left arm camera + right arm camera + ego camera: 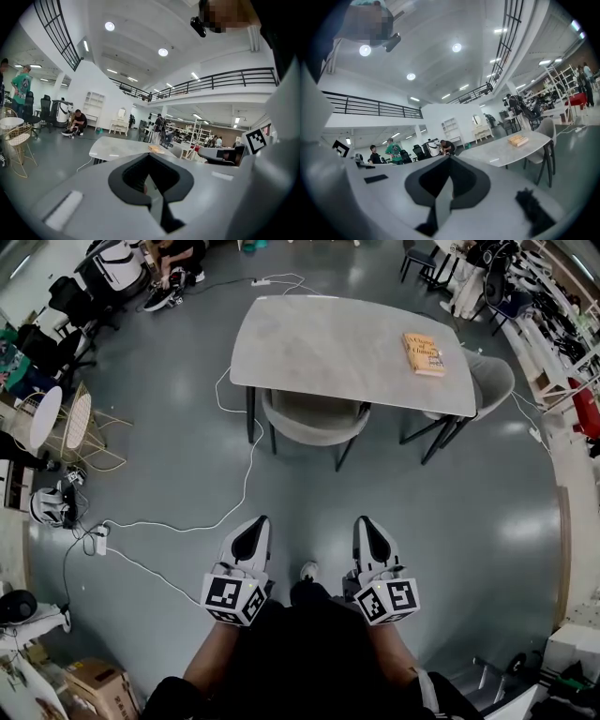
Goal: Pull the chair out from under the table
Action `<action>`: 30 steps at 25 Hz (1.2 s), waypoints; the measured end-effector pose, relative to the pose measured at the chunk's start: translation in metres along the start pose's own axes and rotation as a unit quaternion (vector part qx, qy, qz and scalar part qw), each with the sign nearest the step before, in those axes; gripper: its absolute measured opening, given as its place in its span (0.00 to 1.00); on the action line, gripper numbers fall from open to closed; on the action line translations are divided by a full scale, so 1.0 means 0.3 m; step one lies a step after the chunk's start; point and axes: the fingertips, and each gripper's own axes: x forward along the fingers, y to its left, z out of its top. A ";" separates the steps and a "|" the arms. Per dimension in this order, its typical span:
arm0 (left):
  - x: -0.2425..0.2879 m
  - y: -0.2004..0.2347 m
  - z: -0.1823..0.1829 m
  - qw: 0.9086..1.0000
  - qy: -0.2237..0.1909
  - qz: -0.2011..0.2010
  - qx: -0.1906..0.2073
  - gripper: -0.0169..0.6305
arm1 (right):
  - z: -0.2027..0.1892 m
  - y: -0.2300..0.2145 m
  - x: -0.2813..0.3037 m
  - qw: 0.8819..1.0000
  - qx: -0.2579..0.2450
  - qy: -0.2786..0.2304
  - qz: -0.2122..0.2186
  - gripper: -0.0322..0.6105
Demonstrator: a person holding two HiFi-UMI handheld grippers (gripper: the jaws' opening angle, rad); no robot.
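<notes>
By my reading the approach was the step in hand. The grey padded chair with dark legs (pixel 314 418) sat tucked under the near long edge of the pale grey, round-cornered tabletop (pixel 309 334), with only its curved back and legs showing. Both tools were well short of it. The left hand-held gripper (pixel 255 529) and the right hand-held gripper (pixel 368 529) were side by side in front of the person, each with its jaws pressed together on nothing.

The next move would call for closing the gap, spreading the jaws and taking the rim of the chair's back. The chair could then be drawn straight toward the person.

The glossy grey floor (pixel 309 502) between person and chair offered open room for that pull. A white cable (pixel 246 474) trailed just left of the chair's legs and might snag a leg if the chair swung that way. A second grey chair (pixel 494 381) at the tabletop's right end and a yellow book (pixel 424 353) on top lay apart from the path.
</notes>
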 end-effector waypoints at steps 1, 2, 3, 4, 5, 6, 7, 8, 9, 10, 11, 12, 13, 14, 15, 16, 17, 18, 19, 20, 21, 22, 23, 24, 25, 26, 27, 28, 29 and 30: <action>0.013 -0.002 0.001 1.000 0.002 0.001 0.001 0.04 | 0.002 -0.011 0.008 1.000 0.000 0.001 0.001 0.07; 0.026 -0.005 0.003 1.000 0.003 0.001 0.001 0.04 | 0.005 -0.023 0.015 1.000 0.000 0.002 0.002 0.07; 0.040 -0.010 0.006 1.000 0.004 0.002 0.002 0.04 | 0.011 -0.037 0.023 1.000 0.001 0.003 0.003 0.07; 0.052 -0.018 0.011 1.000 0.004 0.002 0.003 0.04 | 0.019 -0.051 0.030 1.000 0.001 0.003 0.004 0.07; 0.063 -0.026 0.016 1.000 0.004 0.002 0.005 0.04 | 0.029 -0.063 0.035 1.000 0.002 0.003 0.006 0.07; 0.070 -0.033 0.019 1.000 0.004 0.003 0.007 0.04 | 0.038 -0.073 0.038 1.000 0.002 0.002 0.007 0.07; 0.074 -0.036 0.019 1.000 0.006 0.004 0.009 0.04 | 0.042 -0.081 0.042 1.000 0.002 0.002 0.009 0.07; 0.077 -0.034 0.016 1.000 0.007 0.006 0.010 0.04 | 0.043 -0.087 0.049 1.000 0.003 0.002 0.010 0.07; 0.079 -0.029 0.013 1.000 0.009 0.007 0.009 0.04 | 0.041 -0.092 0.057 1.000 0.004 0.002 0.010 0.07; 0.082 -0.022 0.011 1.000 0.010 0.009 0.008 0.04 | 0.039 -0.095 0.068 1.000 0.006 0.002 0.011 0.07; 0.086 -0.014 0.011 1.000 0.011 0.010 0.007 0.04 | 0.039 -0.096 0.078 1.000 0.006 0.003 0.012 0.07; 0.091 -0.008 0.011 1.000 0.012 0.010 0.006 0.04 | 0.040 -0.096 0.087 1.000 0.007 0.003 0.012 0.07; 0.098 -0.001 0.011 1.000 0.014 0.009 0.006 0.04 | 0.040 -0.096 0.095 1.000 0.008 0.003 0.012 0.07; 0.108 0.007 0.010 1.000 0.015 0.007 0.005 0.04 | 0.040 -0.097 0.103 1.000 0.009 0.002 0.011 0.07; 0.120 0.015 0.010 1.000 0.016 0.005 0.005 0.04 | 0.038 -0.099 0.112 1.000 0.009 0.001 0.009 0.07; 0.132 0.023 0.010 1.000 0.016 0.002 0.004 0.04 | 0.037 -0.103 0.121 1.000 0.009 0.000 0.006 0.07; 0.146 0.032 0.011 1.000 0.015 -0.001 0.003 0.04 | 0.038 -0.107 0.132 1.000 0.008 -0.001 0.004 0.07; 0.160 0.041 0.014 1.000 0.015 -0.003 0.003 0.04 | 0.041 -0.111 0.145 1.000 0.006 -0.002 0.003 0.07; 0.175 0.049 0.017 1.000 0.014 -0.006 0.003 0.04 | 0.046 -0.117 0.158 1.000 0.005 -0.004 0.001 0.07; 0.190 0.057 0.020 1.000 0.014 -0.009 0.003 0.04 | 0.051 -0.123 0.171 1.000 0.004 -0.007 -0.001 0.07; 0.206 0.066 0.022 1.000 0.015 -0.012 0.004 0.04 | 0.055 -0.129 0.182 1.000 0.003 -0.009 -0.005 0.07; 0.222 0.077 0.022 1.000 0.017 -0.016 0.004 0.04 | 0.057 -0.134 0.194 1.000 0.002 -0.011 -0.009 0.07; 0.237 0.090 0.024 1.000 0.018 -0.019 0.004 0.04 | 0.057 -0.138 0.209 1.000 0.003 -0.013 -0.013 0.07; 0.254 0.107 0.029 1.000 0.018 -0.023 0.004 0.04 | 0.058 -0.139 0.229 1.000 0.003 -0.014 -0.016 0.07; 0.273 0.125 0.039 0.999 0.018 -0.026 0.005 0.04 | 0.061 -0.139 0.253 1.000 0.002 -0.014 -0.019 0.07; 0.293 0.144 0.049 0.999 0.018 -0.029 0.005 0.04 | 0.065 -0.138 0.278 1.000 0.001 -0.013 -0.020 0.07; 0.314 0.160 0.058 0.999 0.018 -0.031 0.006 0.04 | 0.068 -0.139 0.302 1.000 0.000 -0.013 -0.022 0.07; 0.335 0.174 0.064 0.999 0.020 -0.033 0.007 0.04 | 0.068 -0.143 0.323 1.000 0.000 -0.013 -0.024 0.07; 0.356 0.187 0.068 0.999 0.022 -0.036 0.008 0.04 | 0.067 -0.149 0.343 1.000 0.001 -0.013 -0.027 0.07; 0.377 0.199 0.070 0.999 0.024 -0.039 0.010 0.04 | 0.064 -0.156 0.362 0.999 0.001 -0.012 -0.031 0.07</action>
